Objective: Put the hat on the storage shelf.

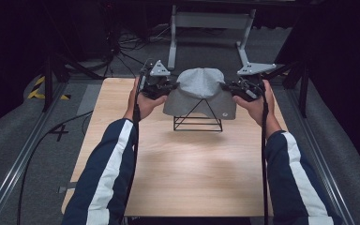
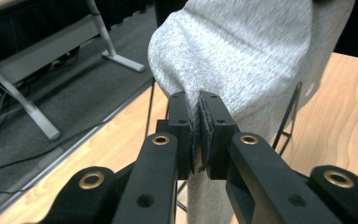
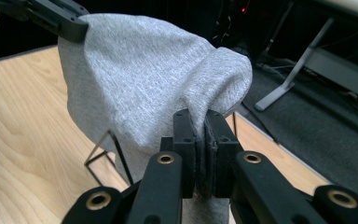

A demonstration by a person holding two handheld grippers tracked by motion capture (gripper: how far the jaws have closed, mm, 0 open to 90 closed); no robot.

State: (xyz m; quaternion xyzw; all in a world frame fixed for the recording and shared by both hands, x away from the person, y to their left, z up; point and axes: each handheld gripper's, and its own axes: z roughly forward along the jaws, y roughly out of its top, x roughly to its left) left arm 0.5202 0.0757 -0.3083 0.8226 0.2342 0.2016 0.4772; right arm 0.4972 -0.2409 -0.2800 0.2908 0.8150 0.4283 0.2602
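A grey cloth cap (image 1: 200, 92) hangs over a black wire-frame stand (image 1: 198, 122) on the far half of the wooden table (image 1: 183, 164). My left gripper (image 1: 170, 86) is shut on the cap's left edge, and the left gripper view shows grey fabric (image 2: 242, 51) pinched between its pads (image 2: 196, 133). On the cap's right edge my right gripper (image 1: 228, 87) is shut too, with cloth (image 3: 144, 79) squeezed between its jaws (image 3: 201, 149). The wire stand (image 3: 109, 156) shows beneath the cap. The other gripper (image 3: 51, 16) holds the far edge at the top left of the right gripper view.
A grey metal frame stand (image 1: 211, 28) stands on the floor beyond the table. Cables (image 1: 122, 47) lie on the grey floor at the back left. Metal rails (image 1: 18, 164) run along both sides of the table. The table's near half is bare wood.
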